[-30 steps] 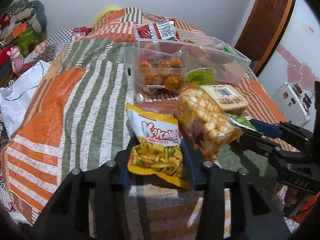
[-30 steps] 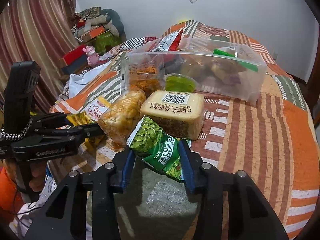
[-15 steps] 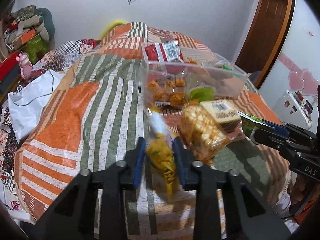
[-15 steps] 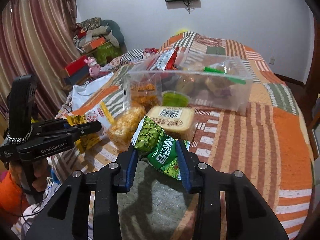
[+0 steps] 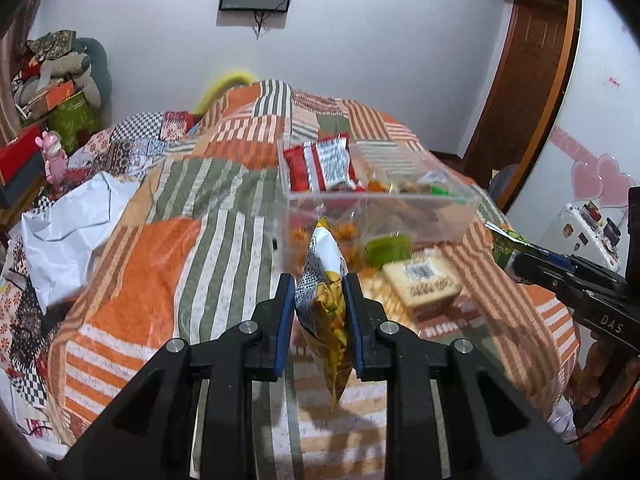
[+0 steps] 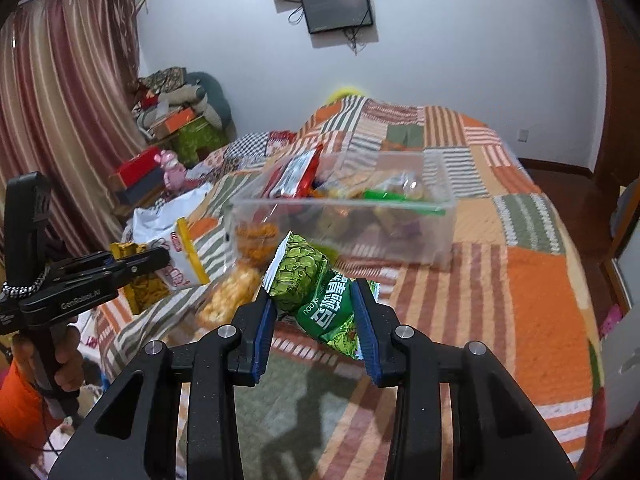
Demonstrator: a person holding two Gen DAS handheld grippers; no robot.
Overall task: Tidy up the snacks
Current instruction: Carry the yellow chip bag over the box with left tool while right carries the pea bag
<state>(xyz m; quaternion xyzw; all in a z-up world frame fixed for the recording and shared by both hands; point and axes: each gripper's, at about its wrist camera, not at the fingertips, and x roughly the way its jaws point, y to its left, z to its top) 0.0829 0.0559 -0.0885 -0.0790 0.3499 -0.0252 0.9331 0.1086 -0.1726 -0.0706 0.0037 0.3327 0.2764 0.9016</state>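
My left gripper (image 5: 319, 300) is shut on a yellow and white snack bag (image 5: 326, 312), held edge-on above the bed. It also shows in the right wrist view (image 6: 176, 256) at the left. My right gripper (image 6: 314, 300) is shut on a green pea snack bag (image 6: 316, 288), lifted off the quilt. A clear plastic bin (image 5: 376, 208) with several snack packs stands beyond both grippers, also in the right wrist view (image 6: 340, 216). A tan wrapped cake (image 5: 424, 284) and a bag of puffed corn (image 6: 228, 296) lie on the quilt before the bin.
The striped orange and green quilt (image 5: 160, 264) covers the bed. A white plastic bag (image 5: 68, 232) lies at the left edge. Boxes and a pink toy (image 5: 52, 156) sit left of the bed. A wooden door (image 5: 524, 92) stands at the right.
Both grippers have closed on their bags and lifted them off the quilt. The yellow bag has turned edge-on. Both views now look from higher up.
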